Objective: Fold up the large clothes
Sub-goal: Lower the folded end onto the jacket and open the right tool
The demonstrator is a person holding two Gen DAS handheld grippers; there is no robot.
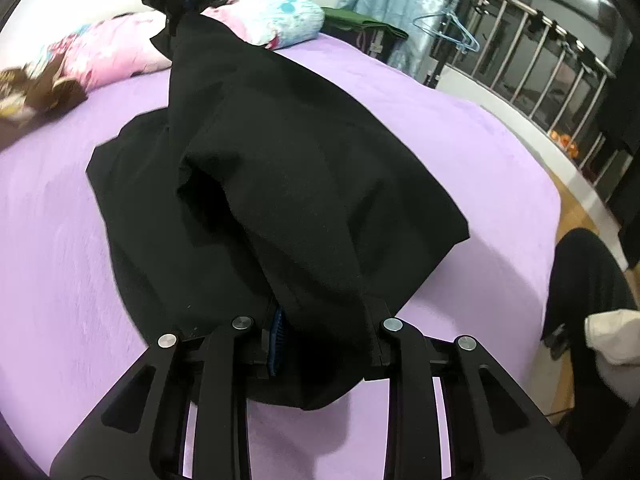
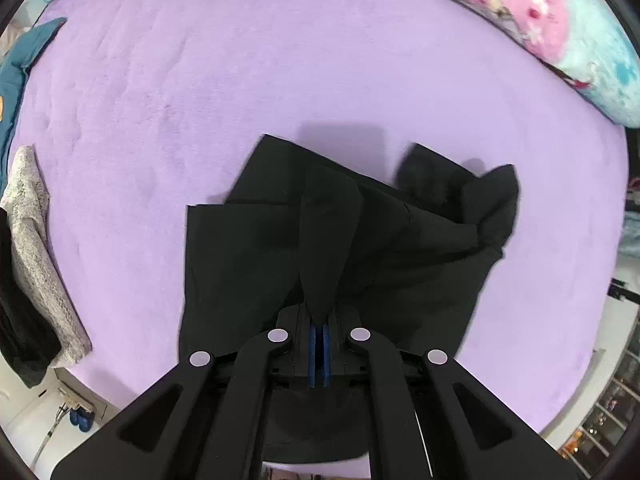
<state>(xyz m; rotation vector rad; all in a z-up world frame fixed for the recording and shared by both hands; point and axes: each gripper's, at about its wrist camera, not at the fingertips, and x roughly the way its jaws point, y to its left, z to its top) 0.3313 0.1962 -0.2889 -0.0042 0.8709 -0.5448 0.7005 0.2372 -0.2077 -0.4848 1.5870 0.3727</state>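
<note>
1. The black garment (image 1: 280,184) lies partly on the purple bed (image 1: 460,140), with its near part lifted off the sheet by both tools.
2. The left hand-held gripper (image 1: 320,340) is clamped on a thick bunch of the cloth; one blue pad (image 1: 277,336) shows beside the fold, so the bite looks deep.
3. The right hand-held gripper (image 2: 319,344) points down at the bed, its blue pads pressed together on a thin tip of the garment (image 2: 320,240).
4. To do this fold well, I judge both grips should rise evenly and keep the edge between them taut, so the hanging panel carries over flat instead of bunching as it does at the far right corner (image 2: 496,208).
5. The thin pinch on the right could slip; a slow pull suits it.
6. Room: bare sheet lies far and left of the garment. The floral pillows (image 2: 560,28) sit along the far edge, a grey knit (image 2: 36,240) hangs at the bed's left edge, and a railing (image 1: 540,52) stands beyond the right side.
</note>
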